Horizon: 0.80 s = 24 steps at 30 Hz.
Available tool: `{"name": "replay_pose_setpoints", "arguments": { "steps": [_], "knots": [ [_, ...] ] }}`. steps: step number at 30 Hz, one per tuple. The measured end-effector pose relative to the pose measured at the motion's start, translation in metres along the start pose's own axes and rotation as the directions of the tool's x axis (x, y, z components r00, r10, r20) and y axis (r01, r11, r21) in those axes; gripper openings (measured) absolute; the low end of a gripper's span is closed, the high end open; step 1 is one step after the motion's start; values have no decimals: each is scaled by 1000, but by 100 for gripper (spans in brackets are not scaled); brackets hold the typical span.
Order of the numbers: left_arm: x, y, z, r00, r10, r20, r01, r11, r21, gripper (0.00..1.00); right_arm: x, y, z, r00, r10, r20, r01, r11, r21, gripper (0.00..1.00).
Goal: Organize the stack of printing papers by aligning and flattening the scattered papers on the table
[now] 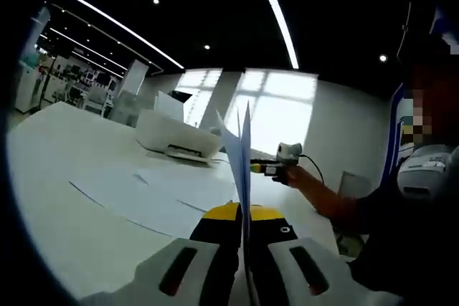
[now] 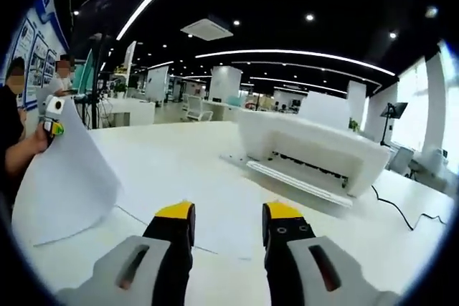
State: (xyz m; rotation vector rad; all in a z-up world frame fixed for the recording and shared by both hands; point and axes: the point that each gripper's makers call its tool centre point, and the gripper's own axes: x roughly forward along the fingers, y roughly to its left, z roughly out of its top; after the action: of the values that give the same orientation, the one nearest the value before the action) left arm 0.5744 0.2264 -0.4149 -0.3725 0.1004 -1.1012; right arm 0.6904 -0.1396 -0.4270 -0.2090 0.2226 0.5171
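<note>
The left tool is gripping thin white paper sheets upright, likely for aligning, above more white sheets on the white tabletop. The right tool is hovering, unclenched.

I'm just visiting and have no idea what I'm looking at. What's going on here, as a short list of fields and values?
setting: large white table in an open office
left gripper: jaws shut on a sheet of paper held edge-up off the table
right gripper: jaws open, holding nothing, above the table
loose papers: several sheets lying flat and spread on the table
printer: white, standing on the table behind the papers
state of task: papers still scattered, not yet stacked
</note>
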Motion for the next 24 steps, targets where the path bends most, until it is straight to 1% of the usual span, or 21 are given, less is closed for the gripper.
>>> {"name": "replay_pose_setpoints", "arguments": {
  "steps": [8, 15, 21, 24],
  "knots": [
    [0, 1, -1, 1000, 0, -5, 0, 1000, 2, 6, 10, -1, -5, 1000, -29, -4, 29, 1000, 9, 41],
    [0, 1, -1, 1000, -1, -9, 1, 1000, 4, 6, 22, -2, -19, 998, -52, -31, 53, 998, 28, 52],
    [1, 0, -2, 1000, 0, -9, 0, 1000, 4, 6, 30, 1, -27, 997, -48, -55, 49, 999, 20, 61],
    [1, 1, -2, 1000, 0, -10, 0, 1000, 5, 6, 33, 3, -33, 996, -42, -73, 43, 999, 19, 63]
  ]
}}
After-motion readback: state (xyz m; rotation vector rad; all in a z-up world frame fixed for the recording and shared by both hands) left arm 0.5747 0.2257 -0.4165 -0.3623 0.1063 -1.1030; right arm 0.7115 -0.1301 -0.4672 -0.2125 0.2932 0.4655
